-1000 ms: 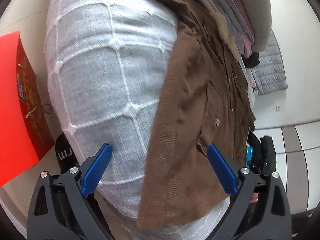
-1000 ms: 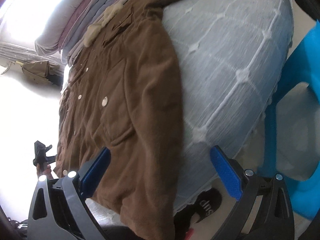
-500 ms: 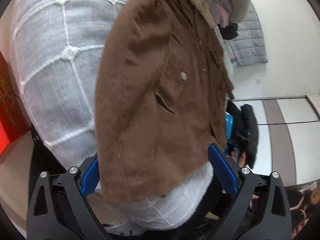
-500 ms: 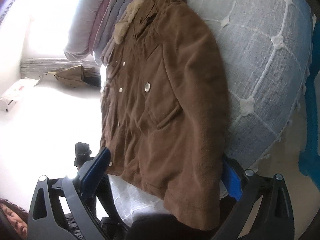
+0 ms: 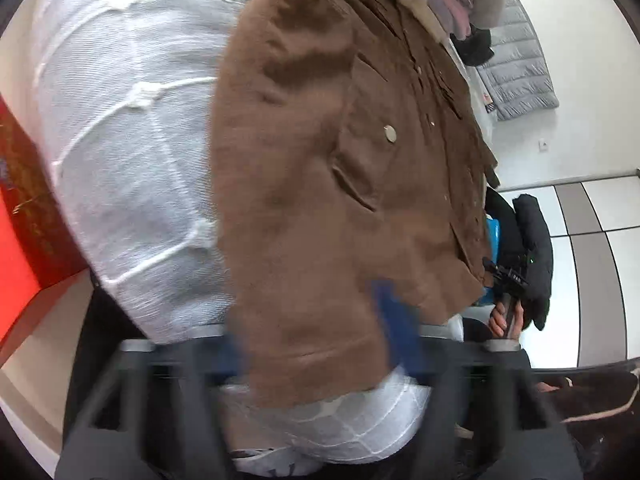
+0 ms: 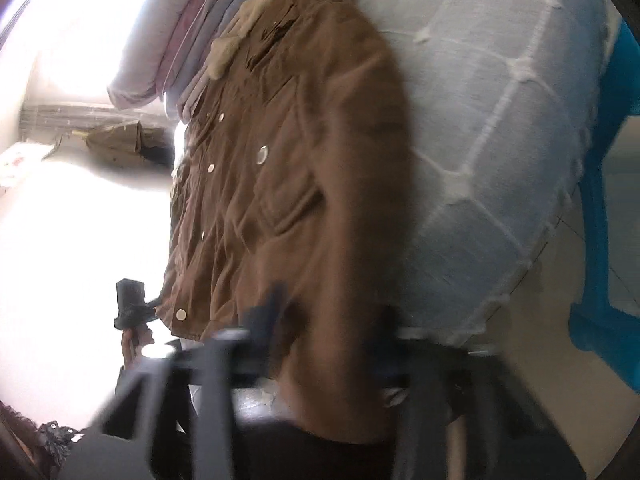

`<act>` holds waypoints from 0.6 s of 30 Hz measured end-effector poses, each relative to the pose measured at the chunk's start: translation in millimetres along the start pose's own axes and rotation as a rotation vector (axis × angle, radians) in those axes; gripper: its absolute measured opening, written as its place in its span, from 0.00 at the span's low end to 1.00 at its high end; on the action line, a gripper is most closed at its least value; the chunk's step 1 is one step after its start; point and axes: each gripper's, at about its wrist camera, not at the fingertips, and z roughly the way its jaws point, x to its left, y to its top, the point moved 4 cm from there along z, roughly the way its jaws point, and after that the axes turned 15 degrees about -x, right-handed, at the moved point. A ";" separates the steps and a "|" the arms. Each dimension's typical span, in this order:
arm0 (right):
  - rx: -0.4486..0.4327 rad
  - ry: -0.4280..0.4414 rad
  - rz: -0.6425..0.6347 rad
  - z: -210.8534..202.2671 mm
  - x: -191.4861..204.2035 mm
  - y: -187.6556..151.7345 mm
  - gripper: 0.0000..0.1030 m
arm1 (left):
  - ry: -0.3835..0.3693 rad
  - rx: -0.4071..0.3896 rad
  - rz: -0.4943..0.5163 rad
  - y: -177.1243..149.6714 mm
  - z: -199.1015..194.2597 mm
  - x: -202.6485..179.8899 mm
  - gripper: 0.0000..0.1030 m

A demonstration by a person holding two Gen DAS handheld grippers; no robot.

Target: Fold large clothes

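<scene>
Now brown jacket on pale quilt, left tongs and right tongs just closing, each pinching a sleeve cuff.

A red box stands beside the white quilted bedspread, a blue plastic stool opposite.

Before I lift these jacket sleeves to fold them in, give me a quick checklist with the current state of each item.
1. Left gripper jaws have just been closing around the brown jacket cuff: ok.
2. Right gripper jaws have just been closing around the other cuff: ok.
3. Firm hold, both sides: cannot tell, blurred.
4. White bedspread not pinched along: cannot tell.
5. Jacket lies flat, front up, snaps showing: ok.
6. Pillow stack beside the collar, off the sleeves: ok.
</scene>
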 end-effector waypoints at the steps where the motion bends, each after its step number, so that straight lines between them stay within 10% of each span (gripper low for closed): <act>1: -0.017 0.007 0.001 -4.2 1.5 -0.8 0.17 | -0.014 -0.005 -0.016 -0.6 -0.3 0.4 0.21; 18: -0.283 0.282 0.067 -44.7 76.8 15.1 0.12 | -0.092 -0.191 0.031 13.2 -48.0 -46.4 0.16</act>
